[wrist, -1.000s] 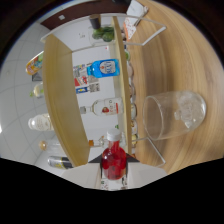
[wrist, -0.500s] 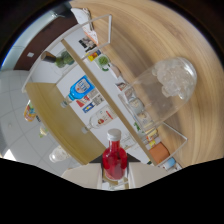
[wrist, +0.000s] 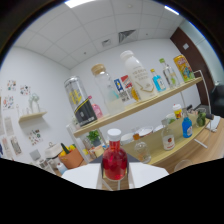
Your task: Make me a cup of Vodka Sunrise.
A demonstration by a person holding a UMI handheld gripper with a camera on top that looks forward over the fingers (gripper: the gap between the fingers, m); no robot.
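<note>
- I see a white-walled office room with a tiled ceiling, all tilted – the view leans hard to one side.
- A long wooden shelf (wrist: 150,104) crosses the wall and carries a row of bottles and cartons: a white bottle (wrist: 136,75) with a white cap, a clear jar (wrist: 106,85) with a pale lid, a dark box (wrist: 85,113) and a yellow carton (wrist: 181,68) toward the far end.
- Below it, the wooden desk (wrist: 192,145) holds a blue bottle (wrist: 187,127), a small clear bottle with a red label (wrist: 168,140) and a glass (wrist: 141,150).
- A small wall shelf (wrist: 31,118) sits off to the side, with an orange pot (wrist: 71,157) near it.
- The red bottle (wrist: 114,161) – white cap, red liquid – stands upright right at the claw (wrist: 114,182), raised in front of the desk and the shelf.
- The claw's fingers are lost in the dark lower part of the view, so I cannot tell whether they press on the bottle or stand apart.
</note>
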